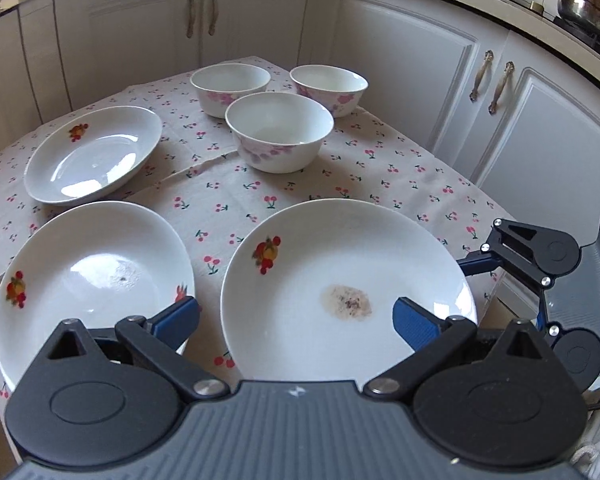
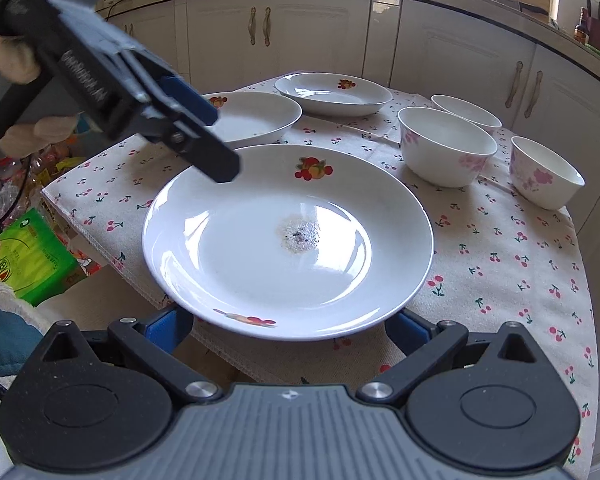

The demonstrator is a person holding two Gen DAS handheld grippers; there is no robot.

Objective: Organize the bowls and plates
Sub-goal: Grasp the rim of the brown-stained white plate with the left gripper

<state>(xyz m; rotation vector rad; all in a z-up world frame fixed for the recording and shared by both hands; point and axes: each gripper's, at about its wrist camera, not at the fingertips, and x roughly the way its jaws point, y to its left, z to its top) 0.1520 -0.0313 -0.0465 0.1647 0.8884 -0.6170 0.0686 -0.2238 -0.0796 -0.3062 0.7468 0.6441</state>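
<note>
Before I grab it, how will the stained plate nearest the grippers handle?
The stained plate looks like glazed ceramic: likely rigid and breakable. Its glossy surface may slip between the right gripper fingers. Its near rim overhangs the tablecloth edge, so pressing there may tip it.

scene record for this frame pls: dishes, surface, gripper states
surface: table under cherry-print cloth
plates: three white fruit-motif plates; nearest white plate with brown residue spot; two more behind
bowls: three white pink-flowered bowls, apart, unstacked
left gripper: open, above stained plate's near-left rim
right gripper: open, straddling its near rim
stacking: none yet
</note>
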